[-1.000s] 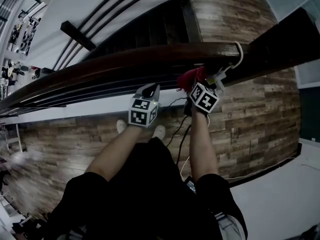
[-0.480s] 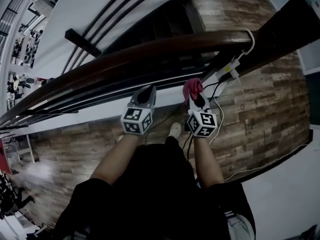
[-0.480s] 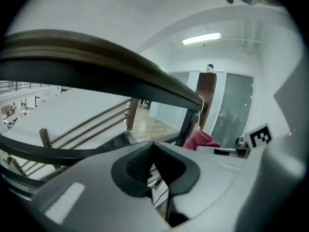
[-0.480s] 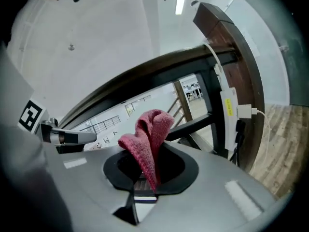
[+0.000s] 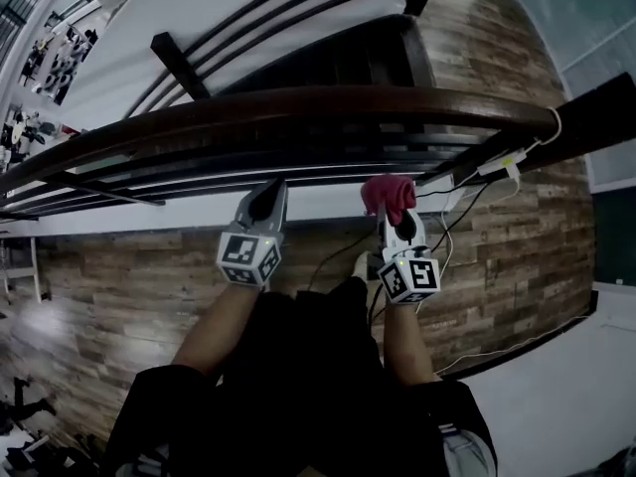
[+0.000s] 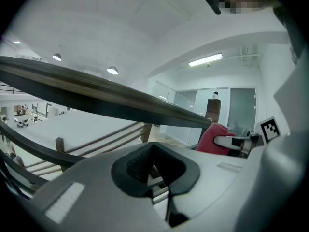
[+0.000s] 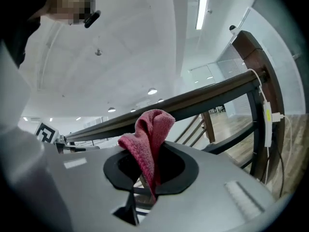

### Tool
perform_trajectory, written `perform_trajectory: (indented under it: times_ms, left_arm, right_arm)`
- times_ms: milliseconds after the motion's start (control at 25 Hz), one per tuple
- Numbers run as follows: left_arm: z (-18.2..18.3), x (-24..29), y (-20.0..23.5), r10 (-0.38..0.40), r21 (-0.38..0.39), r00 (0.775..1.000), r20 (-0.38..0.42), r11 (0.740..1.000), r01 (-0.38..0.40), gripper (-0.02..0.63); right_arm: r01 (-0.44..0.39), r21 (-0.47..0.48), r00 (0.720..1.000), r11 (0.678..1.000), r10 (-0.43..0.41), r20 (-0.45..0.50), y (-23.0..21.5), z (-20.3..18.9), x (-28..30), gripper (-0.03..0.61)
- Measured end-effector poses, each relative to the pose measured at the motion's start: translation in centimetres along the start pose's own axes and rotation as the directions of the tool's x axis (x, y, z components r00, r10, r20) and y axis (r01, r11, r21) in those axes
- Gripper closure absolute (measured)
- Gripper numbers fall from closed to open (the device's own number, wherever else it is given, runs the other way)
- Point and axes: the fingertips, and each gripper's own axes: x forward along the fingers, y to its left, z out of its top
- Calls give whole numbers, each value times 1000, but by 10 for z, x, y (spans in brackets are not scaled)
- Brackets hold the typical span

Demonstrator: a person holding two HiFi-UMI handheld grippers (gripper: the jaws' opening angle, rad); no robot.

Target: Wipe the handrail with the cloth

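While short of contact, note handrail spanning left to right, beyond and above both grippers. Right gripper nearer, just under the rail, jaws clamped on pink cloth bunched up toward it. Left gripper alongside, jaws together, empty. Judged next: raise right, wipe along rail's length.

We see a dim head view with curved fisheye edges; gripper views are bright under ceiling lights, corners vignetted black.
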Motion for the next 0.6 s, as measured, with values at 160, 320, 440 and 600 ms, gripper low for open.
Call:
perform_trajectory:
  times_ms: [160, 320, 440, 600]
  left_arm:
    - [10, -29, 55, 68, 28, 998, 16, 997, -68, 615]
    - [16, -67, 97, 206, 14, 977, 58, 978, -207, 615]
    - [15, -92, 113, 323, -22, 941, 96, 946, -323, 615]
    - [12, -127, 120, 447, -71, 882, 152, 895, -441, 615]
  right_arm:
    - [-50, 32, 998, 998, 49, 36, 45, 0, 31, 529]
    - [-217, 25, 976, 976, 217, 24, 98, 3, 58, 529]
    - [-378, 20, 926, 926, 378, -1, 133, 3, 69, 529]
    - [-575, -19, 817, 818, 573, -63, 178, -3, 78, 529]
